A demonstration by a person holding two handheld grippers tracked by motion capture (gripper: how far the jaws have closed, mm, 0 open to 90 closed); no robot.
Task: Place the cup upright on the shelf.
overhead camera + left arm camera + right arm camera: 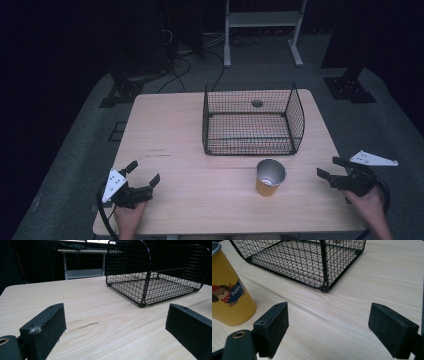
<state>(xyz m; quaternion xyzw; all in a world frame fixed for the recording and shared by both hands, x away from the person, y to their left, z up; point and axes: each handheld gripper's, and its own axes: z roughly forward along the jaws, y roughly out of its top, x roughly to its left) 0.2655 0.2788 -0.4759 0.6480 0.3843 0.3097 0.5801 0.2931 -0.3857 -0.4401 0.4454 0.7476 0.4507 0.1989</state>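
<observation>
A yellow cup (270, 177) with a cartoon dog print and silver inside stands upright on the wooden table (170, 135), just in front of a black wire basket (252, 120). In the right gripper view the cup (229, 295) is at the left and the basket (307, 260) lies ahead. My left gripper (143, 173) rests open near the table's front left corner, nothing between its jaws. My right gripper (330, 166) is open at the front right edge, to the right of the cup. The left gripper view has the basket (160, 272) at upper right.
A small round hole in the table (257, 103) lies behind the basket's back wall. Beyond the table stand a white metal frame (262, 30), cables on the floor and dark stands (350, 85). Bare wood spans the table's left half.
</observation>
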